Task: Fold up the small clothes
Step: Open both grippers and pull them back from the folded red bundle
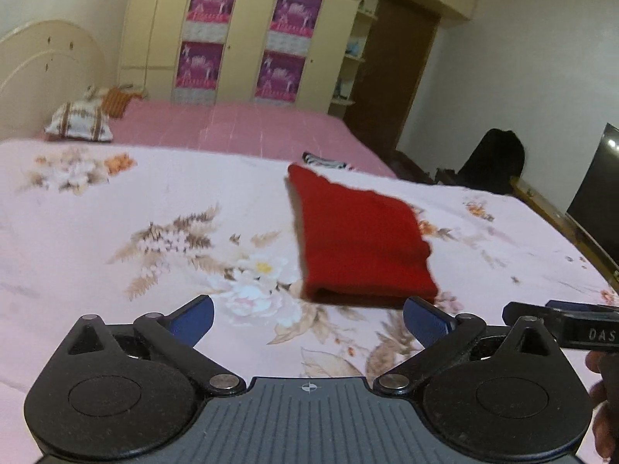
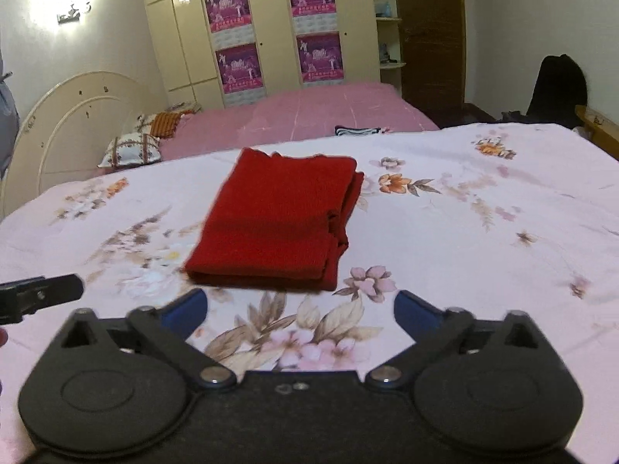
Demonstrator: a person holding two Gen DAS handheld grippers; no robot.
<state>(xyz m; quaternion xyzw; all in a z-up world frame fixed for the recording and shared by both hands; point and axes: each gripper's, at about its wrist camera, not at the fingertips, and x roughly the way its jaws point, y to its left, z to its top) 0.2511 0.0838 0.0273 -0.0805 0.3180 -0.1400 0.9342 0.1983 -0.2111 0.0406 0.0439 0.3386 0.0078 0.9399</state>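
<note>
A folded red cloth (image 1: 359, 243) lies flat on the pale pink floral bedsheet (image 1: 116, 232); it also shows in the right wrist view (image 2: 276, 224). My left gripper (image 1: 307, 319) is open and empty, just short of the cloth's near folded edge. My right gripper (image 2: 300, 307) is open and empty, also just short of that near edge. Part of the right gripper (image 1: 561, 321) shows at the right edge of the left wrist view. Part of the left gripper (image 2: 38, 295) shows at the left edge of the right wrist view.
A dark striped garment (image 2: 358, 130) lies at the far edge of the floral sheet. Beyond is a pink bedspread (image 2: 309, 116) with pillows (image 2: 131, 150) by a cream headboard (image 2: 65, 123). A wardrobe (image 2: 271, 31), a black bag (image 2: 557, 85) and a dark screen (image 1: 595, 193) stand around.
</note>
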